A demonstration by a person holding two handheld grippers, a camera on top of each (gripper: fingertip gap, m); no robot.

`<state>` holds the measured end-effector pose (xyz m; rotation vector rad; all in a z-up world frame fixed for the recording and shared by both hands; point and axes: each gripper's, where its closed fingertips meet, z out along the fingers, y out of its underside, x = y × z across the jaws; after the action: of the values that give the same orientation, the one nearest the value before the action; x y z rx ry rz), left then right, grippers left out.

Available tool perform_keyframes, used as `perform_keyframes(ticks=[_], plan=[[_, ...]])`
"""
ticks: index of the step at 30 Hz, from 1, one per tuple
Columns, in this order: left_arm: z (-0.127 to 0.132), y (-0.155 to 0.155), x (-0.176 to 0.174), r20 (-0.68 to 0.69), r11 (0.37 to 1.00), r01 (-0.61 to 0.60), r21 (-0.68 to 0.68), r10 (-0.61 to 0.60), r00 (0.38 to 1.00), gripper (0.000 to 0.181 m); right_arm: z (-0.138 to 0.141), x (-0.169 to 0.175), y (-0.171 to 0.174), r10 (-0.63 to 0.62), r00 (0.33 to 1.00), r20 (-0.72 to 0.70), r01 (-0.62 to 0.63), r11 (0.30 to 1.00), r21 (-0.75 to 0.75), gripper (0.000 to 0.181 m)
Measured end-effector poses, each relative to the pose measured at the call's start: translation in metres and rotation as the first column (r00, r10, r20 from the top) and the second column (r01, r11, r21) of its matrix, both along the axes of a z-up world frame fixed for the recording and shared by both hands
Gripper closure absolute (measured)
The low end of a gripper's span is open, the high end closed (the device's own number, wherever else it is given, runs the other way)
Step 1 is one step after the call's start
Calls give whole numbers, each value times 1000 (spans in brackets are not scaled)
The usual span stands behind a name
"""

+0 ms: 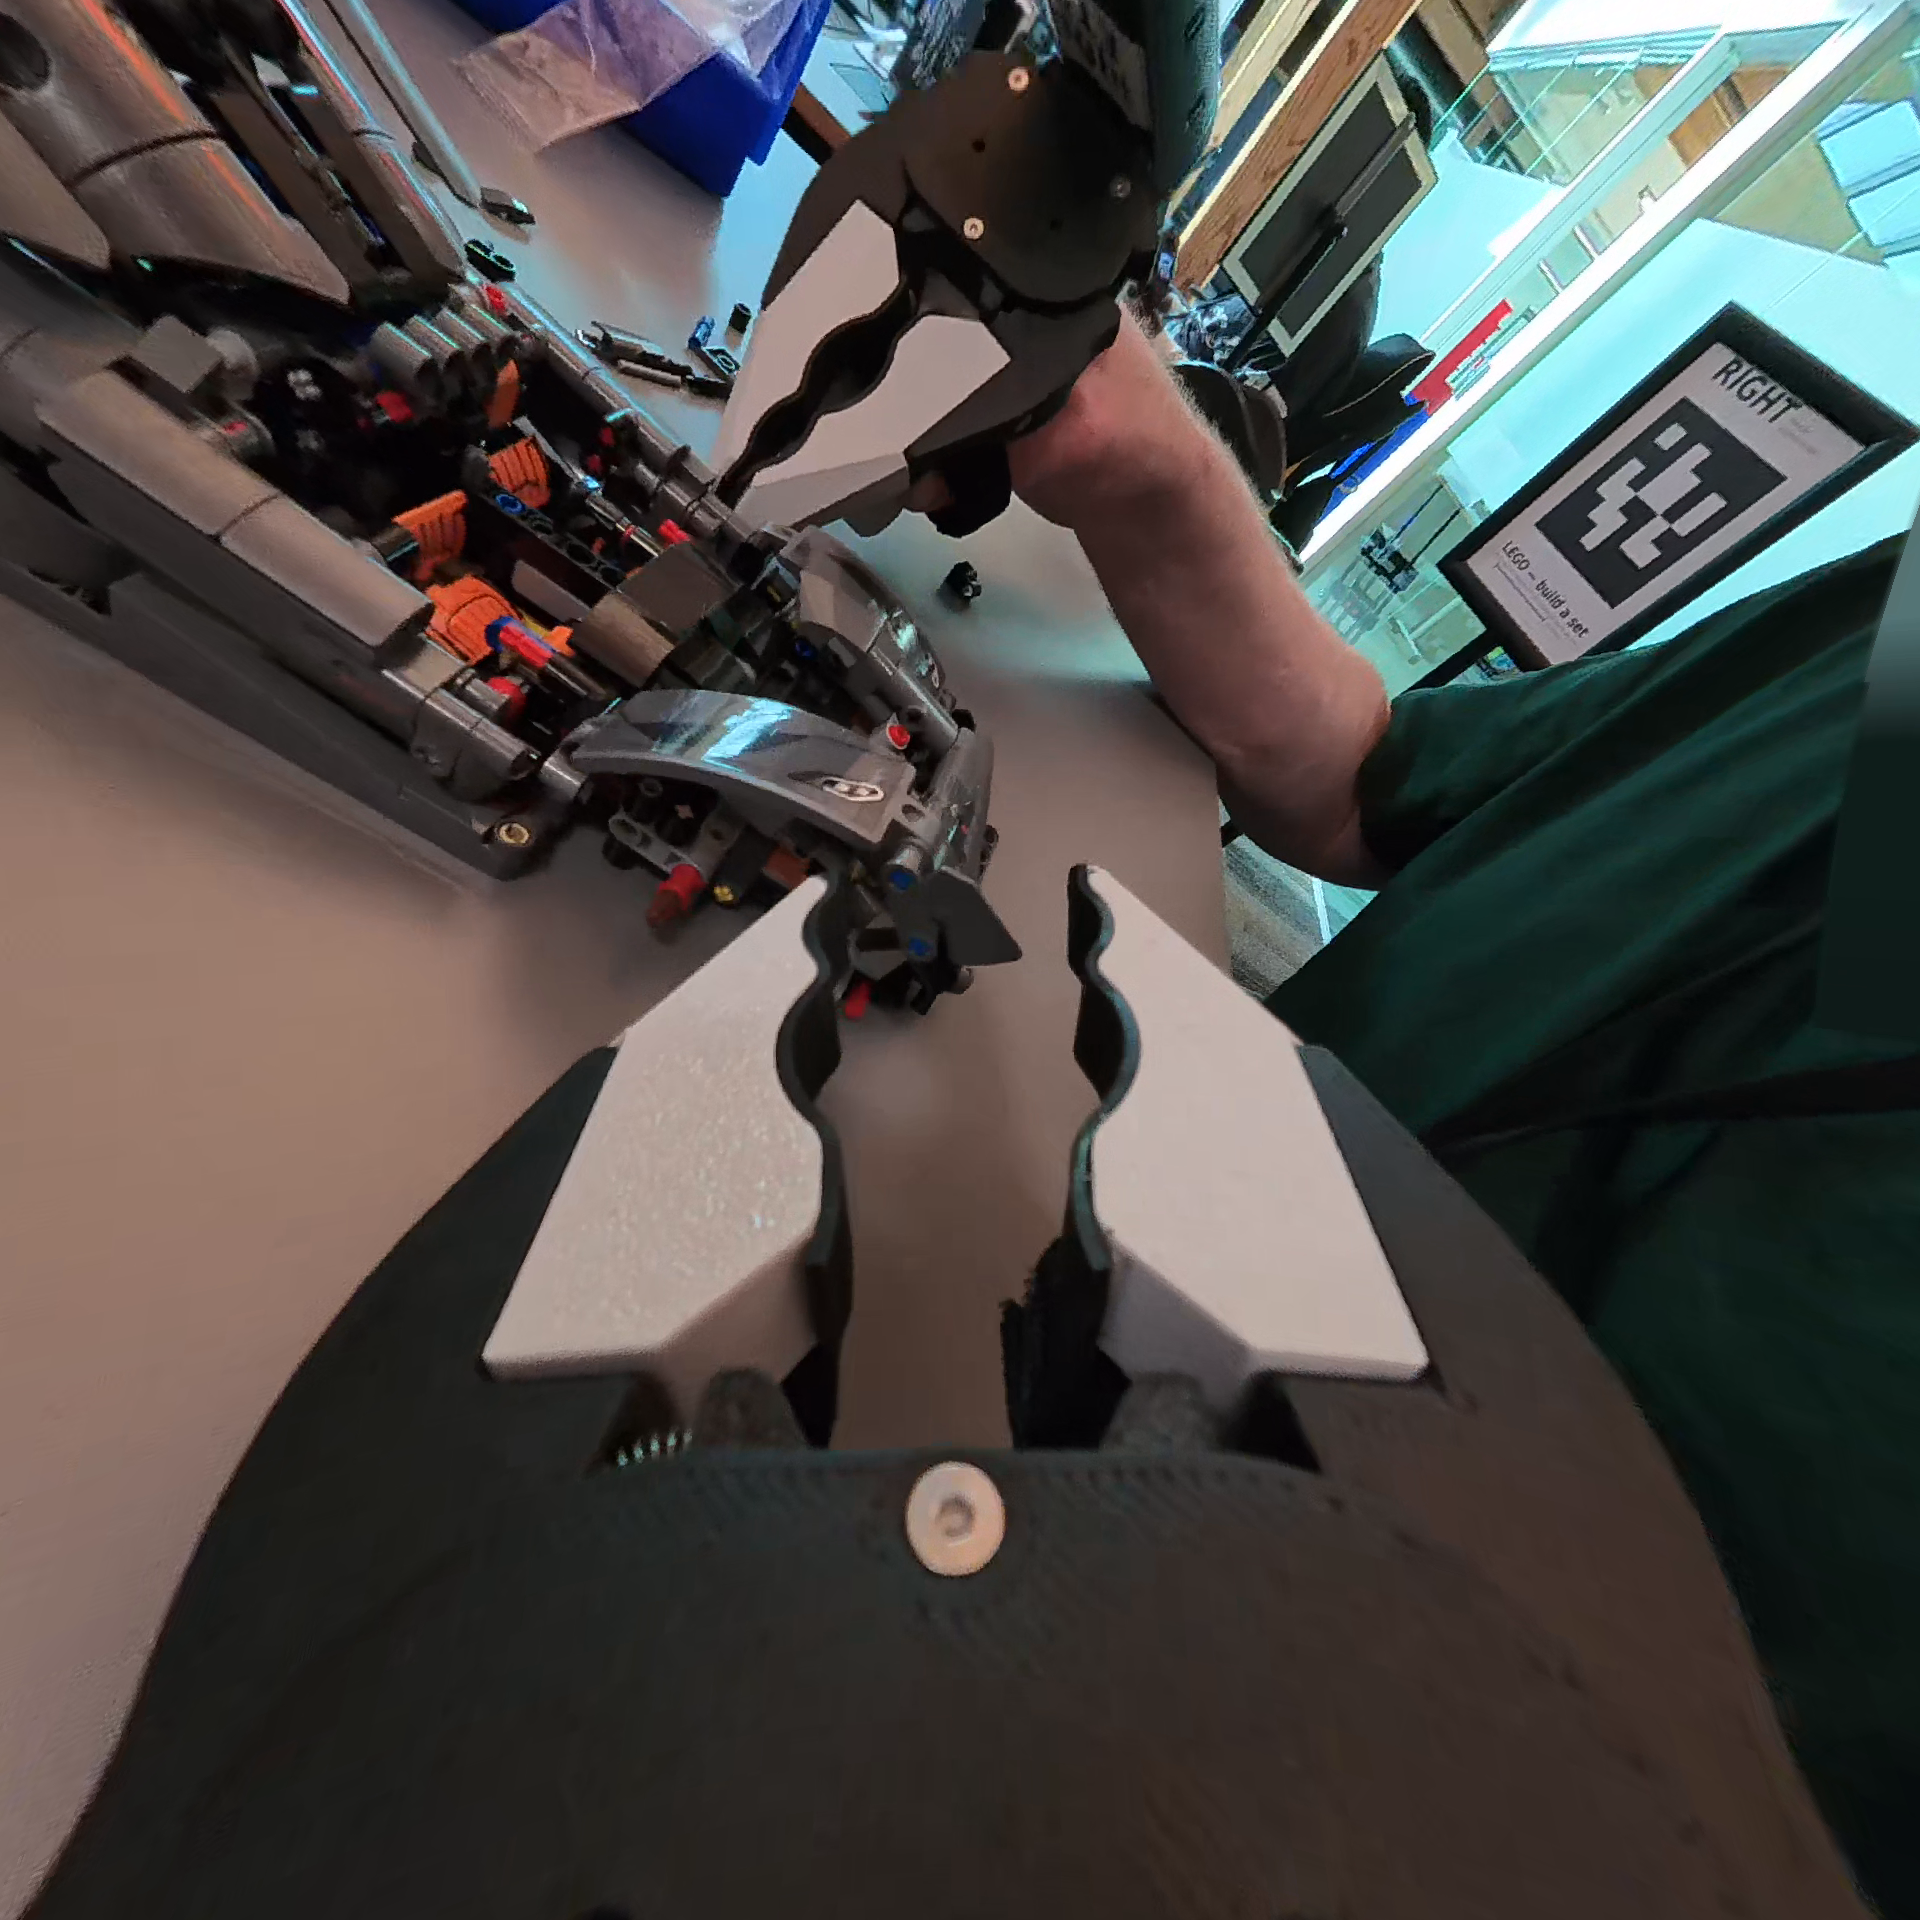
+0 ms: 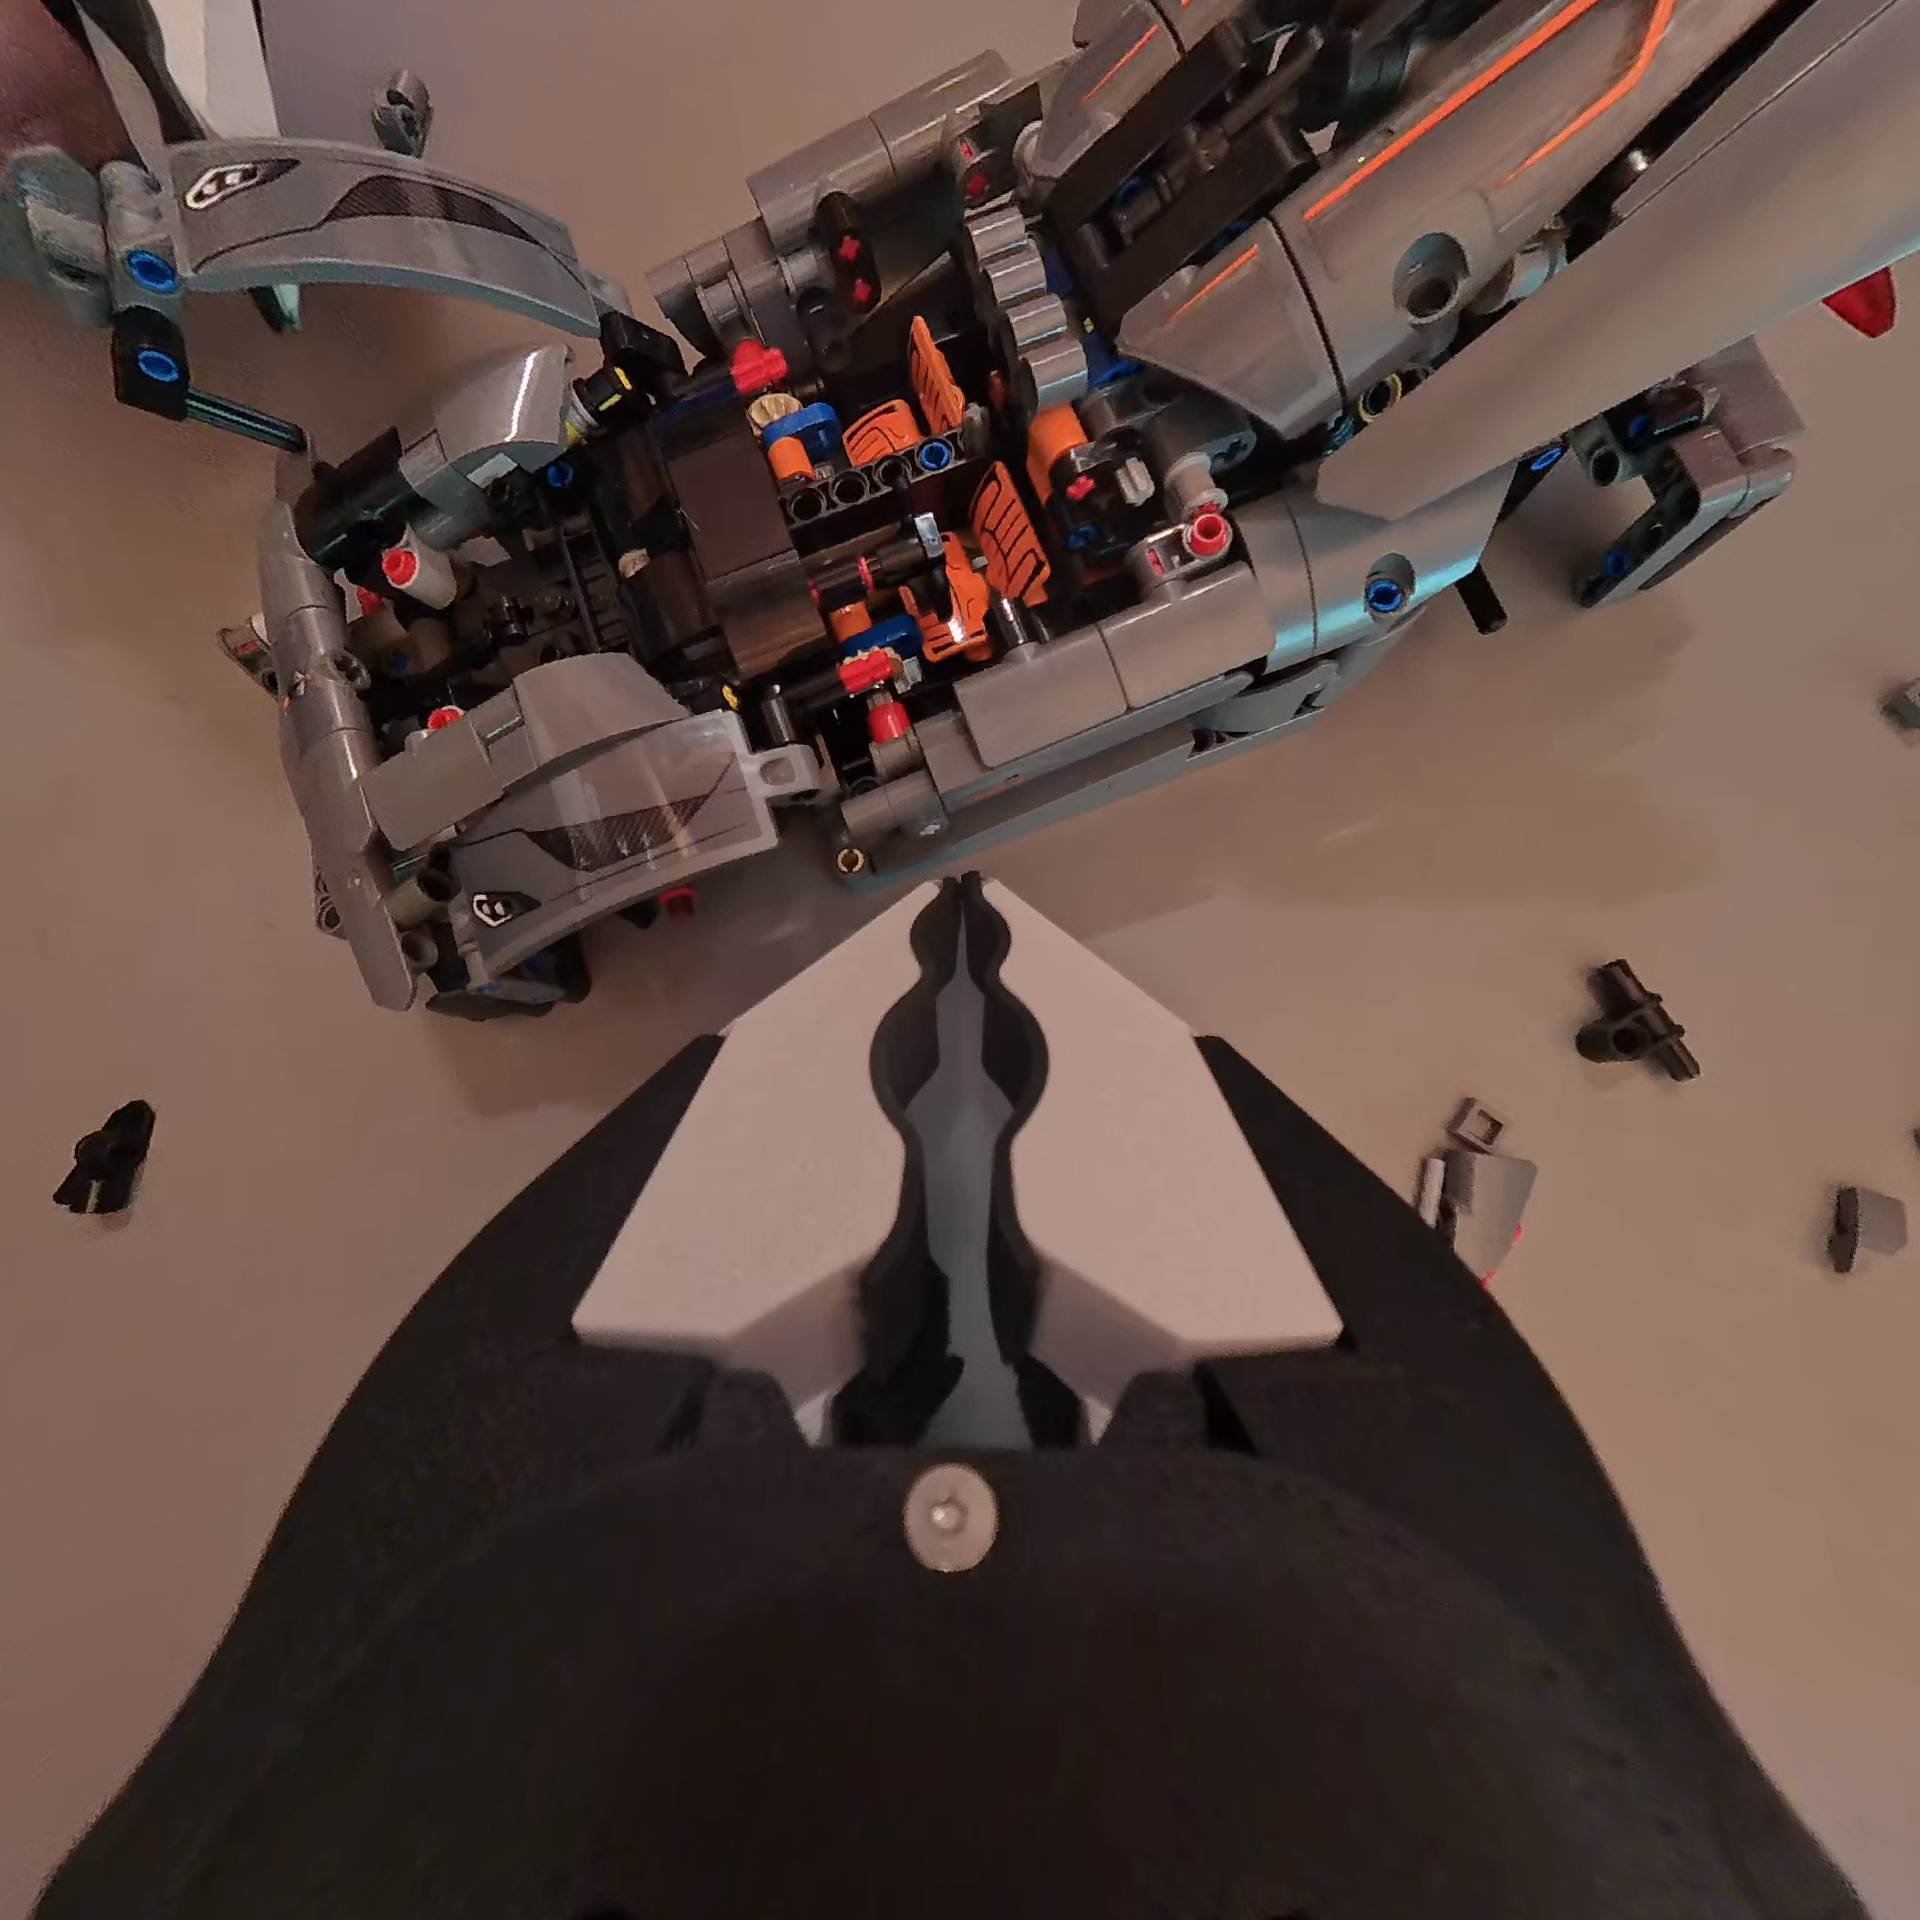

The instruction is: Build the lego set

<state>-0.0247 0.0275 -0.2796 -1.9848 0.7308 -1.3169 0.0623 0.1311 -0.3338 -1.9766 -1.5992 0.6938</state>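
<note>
Lego car [image 2: 790, 582]: part-built, long grey body lying on the surface [image 2: 1351, 935]; matt grey curved panels, smooth and rounded; open middle shows black beams with round holes, orange ribbed seats, red and blue pins, and a grey toothed gear.

Fender piece [image 2: 343, 223]: detached grey arch with dark patterned sticker and blue pins, beside the car's front. In the left view it sits just beyond the left tongs [image 1: 945, 904], which are released, wavy black pads apart, nothing between them.

Right tongs [image 2: 958, 883]: clenched, tips meeting with nothing seen between them, above the car's side; white faceted fingers, black textured housing.

Loose parts: small black connectors [image 2: 1631, 1023] and grey bits [image 2: 1475, 1174] scattered on the smooth beige surface.

Framed sign [image 1: 1662, 488]: black-and-white marker, standing off the surface.
</note>
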Motion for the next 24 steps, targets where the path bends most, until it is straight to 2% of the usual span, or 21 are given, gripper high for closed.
perform_keyframes(ticks=[4, 11, 18, 20, 24], plan=[[-4, 2, 7, 8, 1000, -10, 12, 10, 1000, 159, -1, 1, 1, 0, 1000, 3, 0, 1000, 1, 181], [-8, 4, 2, -90, 999, 9, 34, -6, 996, 162, -1, 2, 2, 4, 1000, 4, -4, 1000, -2, 181], [-11, 10, -3, -228, 987, 43, 153, -7, 974, 163, 0, 5, 4, 6, 1000, 2, -6, 1000, -3, 181], [-16, 11, -6, -305, 978, 66, 199, -2, 952, 163, 0, 5, 4, 8, 1000, 3, -8, 1000, -3, 181], [-19, 15, -8, -361, 963, 83, 256, 15, 932, 164, -1, 7, 4, 11, 1000, 6, -11, 1000, -3, 181]])
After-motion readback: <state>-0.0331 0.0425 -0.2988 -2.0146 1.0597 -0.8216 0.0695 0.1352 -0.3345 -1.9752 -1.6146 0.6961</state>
